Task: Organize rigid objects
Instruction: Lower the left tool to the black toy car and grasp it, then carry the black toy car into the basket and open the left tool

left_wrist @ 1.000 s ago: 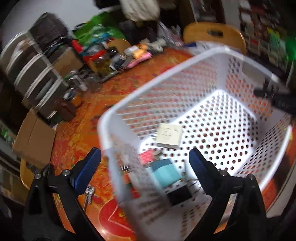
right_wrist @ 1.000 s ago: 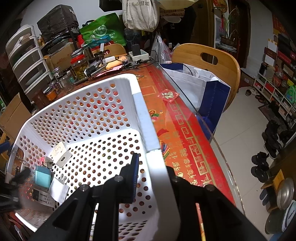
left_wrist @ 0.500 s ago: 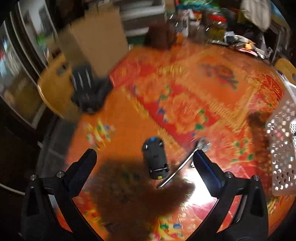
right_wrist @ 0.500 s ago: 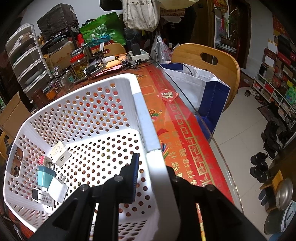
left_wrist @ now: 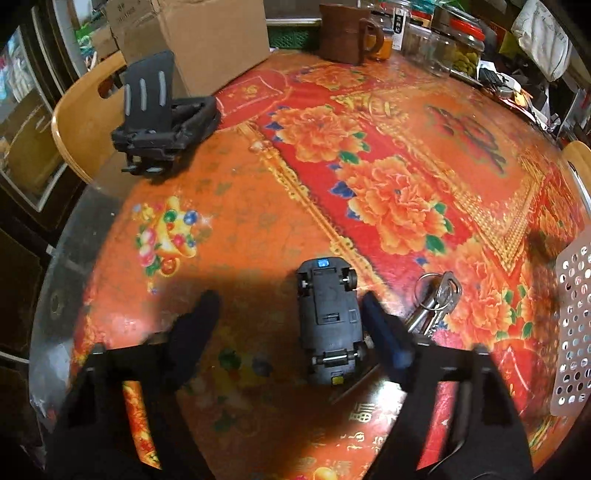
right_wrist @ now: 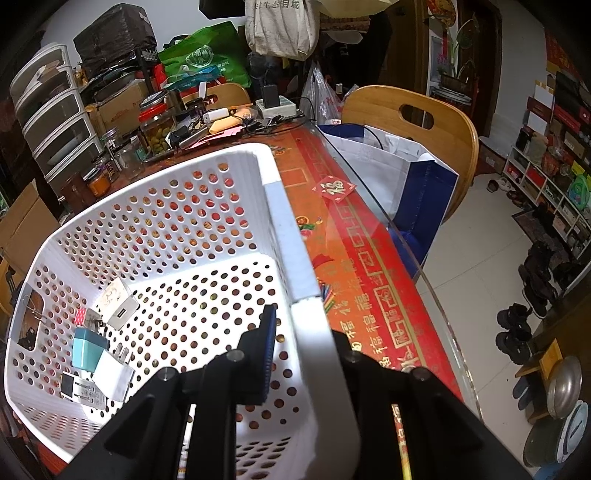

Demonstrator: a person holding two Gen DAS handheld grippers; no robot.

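Observation:
A dark toy car (left_wrist: pixel 328 319) lies upside down on the red flowered tablecloth. My left gripper (left_wrist: pixel 290 312) is open low over it, the car just inside the right finger. A bunch of keys (left_wrist: pixel 434 301) lies right of that finger. My right gripper (right_wrist: pixel 301 325) is shut on the rim of the white perforated basket (right_wrist: pixel 291 240). Several chargers (right_wrist: pixel 94 347) lie in the basket's far corner. The basket's edge also shows in the left wrist view (left_wrist: pixel 574 321).
A black phone holder (left_wrist: pixel 159 118) sits at the table's far left edge by a wooden chair (left_wrist: pixel 79 122). A cardboard box (left_wrist: pixel 207 33), a brown mug (left_wrist: pixel 345 31) and jars (left_wrist: pixel 456 48) line the back. A chair with a blue-white bag (right_wrist: pixel 406 173) stands beside the table.
My left gripper swung from over the basket to the table at its left and came down close around the toy car. The right gripper kept its hold on the basket rim.

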